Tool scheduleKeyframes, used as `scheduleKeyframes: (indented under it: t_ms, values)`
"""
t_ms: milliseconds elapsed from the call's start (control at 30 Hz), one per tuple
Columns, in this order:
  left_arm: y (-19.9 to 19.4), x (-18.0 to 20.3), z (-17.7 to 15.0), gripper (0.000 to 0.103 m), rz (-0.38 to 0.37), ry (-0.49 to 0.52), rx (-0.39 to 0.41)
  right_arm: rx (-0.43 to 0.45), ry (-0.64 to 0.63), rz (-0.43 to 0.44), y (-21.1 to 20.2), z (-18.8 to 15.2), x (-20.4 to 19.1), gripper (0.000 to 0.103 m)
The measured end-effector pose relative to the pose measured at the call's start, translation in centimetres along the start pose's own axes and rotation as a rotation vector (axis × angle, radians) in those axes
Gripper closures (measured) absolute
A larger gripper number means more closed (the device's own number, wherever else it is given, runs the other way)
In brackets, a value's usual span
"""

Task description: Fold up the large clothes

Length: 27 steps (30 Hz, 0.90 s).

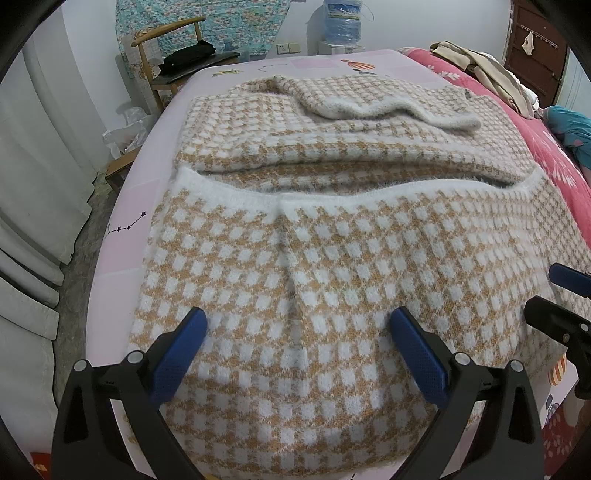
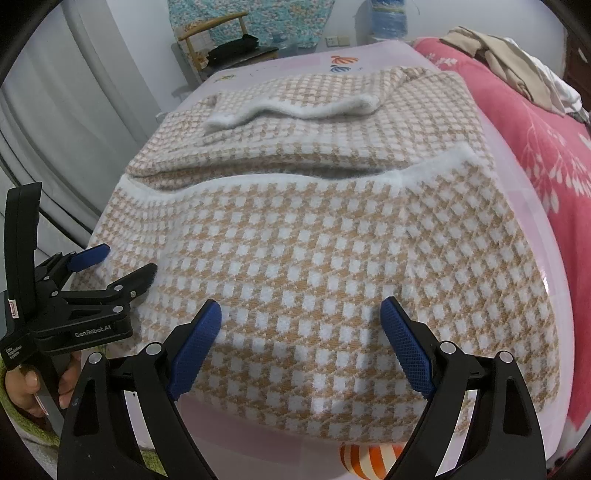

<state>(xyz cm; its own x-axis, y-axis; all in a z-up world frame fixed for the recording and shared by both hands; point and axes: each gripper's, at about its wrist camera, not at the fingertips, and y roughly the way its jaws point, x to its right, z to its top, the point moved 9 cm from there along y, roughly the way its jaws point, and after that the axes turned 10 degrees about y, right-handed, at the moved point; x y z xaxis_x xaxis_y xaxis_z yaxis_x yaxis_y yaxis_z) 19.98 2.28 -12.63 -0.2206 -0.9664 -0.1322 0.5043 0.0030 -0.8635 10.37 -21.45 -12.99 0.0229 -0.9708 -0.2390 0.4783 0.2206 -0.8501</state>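
A tan-and-white checked sweater (image 1: 332, 251) lies folded on the pink bed sheet (image 1: 125, 221). Its near half is turned up, so the white hem (image 1: 332, 192) runs across the middle. A sleeve with a white cuff (image 1: 388, 110) rests on the far part. My left gripper (image 1: 299, 321) is open, its blue pads spread over the near fold with no cloth pinched. My right gripper (image 2: 301, 308) is open too, over the sweater (image 2: 314, 258) near its front edge. The left gripper (image 2: 127, 260) shows at the sweater's left edge, and the right gripper (image 1: 561, 295) at the far right.
A red flowered blanket (image 2: 535, 147) with beige clothes (image 2: 509, 59) lies to the right. A wooden chair (image 1: 166, 48) with a black item stands beyond the bed, next to a water bottle (image 1: 341, 22). Grey curtains (image 1: 44, 147) hang left. A hand (image 2: 22, 384) holds the left gripper's handle.
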Motion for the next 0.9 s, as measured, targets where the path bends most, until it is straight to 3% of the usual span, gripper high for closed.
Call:
scheduleKeyframes:
  t_ms: [900]
  values:
    - [0.01,0.02,-0.01,0.005,0.002,0.0,0.001,0.003,0.006,-0.001,-0.02,-0.05,-0.64,0.019]
